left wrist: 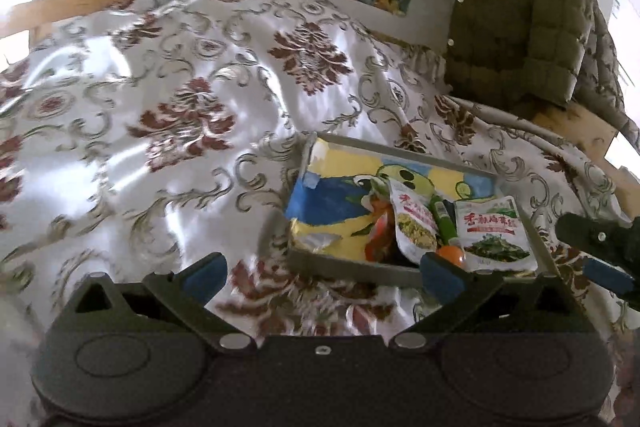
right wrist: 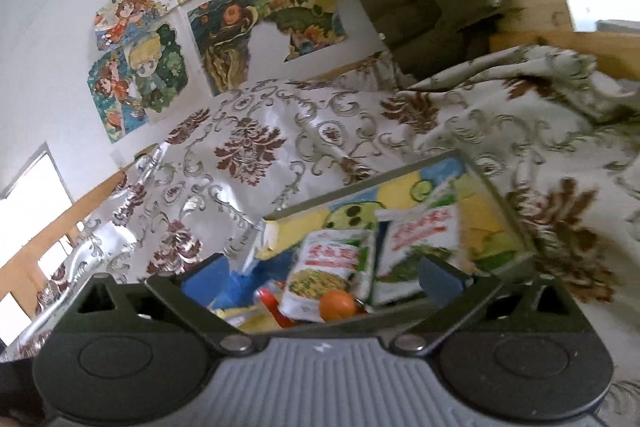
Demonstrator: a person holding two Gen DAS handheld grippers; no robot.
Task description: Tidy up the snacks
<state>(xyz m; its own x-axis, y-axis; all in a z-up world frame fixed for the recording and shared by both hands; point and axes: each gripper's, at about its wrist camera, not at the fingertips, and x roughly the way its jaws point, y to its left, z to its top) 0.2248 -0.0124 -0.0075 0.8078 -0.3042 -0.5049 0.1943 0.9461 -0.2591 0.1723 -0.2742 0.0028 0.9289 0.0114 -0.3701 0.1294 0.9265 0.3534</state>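
Note:
A shallow grey-rimmed box (left wrist: 352,267) with a painted lining lies on the patterned cloth. Inside it are a white packet picturing yellow food (left wrist: 414,223), a white packet picturing green vegetables (left wrist: 496,233), a green stick (left wrist: 442,219), an orange ball (left wrist: 452,255) and a red wrapper (left wrist: 378,235). My left gripper (left wrist: 320,273) stands open before the box's front left, holding nothing. The right gripper's finger (left wrist: 608,271) shows at the right edge. In the right wrist view my right gripper (right wrist: 322,277) hangs open over the box (right wrist: 500,203), above both packets (right wrist: 332,267) (right wrist: 420,239) and the ball (right wrist: 337,305).
The shiny floral cloth (left wrist: 180,87) covers the whole surface and bunches up at the right (right wrist: 560,87). A green quilted jacket (left wrist: 520,27) hangs over wooden furniture (left wrist: 576,123) behind the box. Drawings (right wrist: 140,67) are stuck to the white wall.

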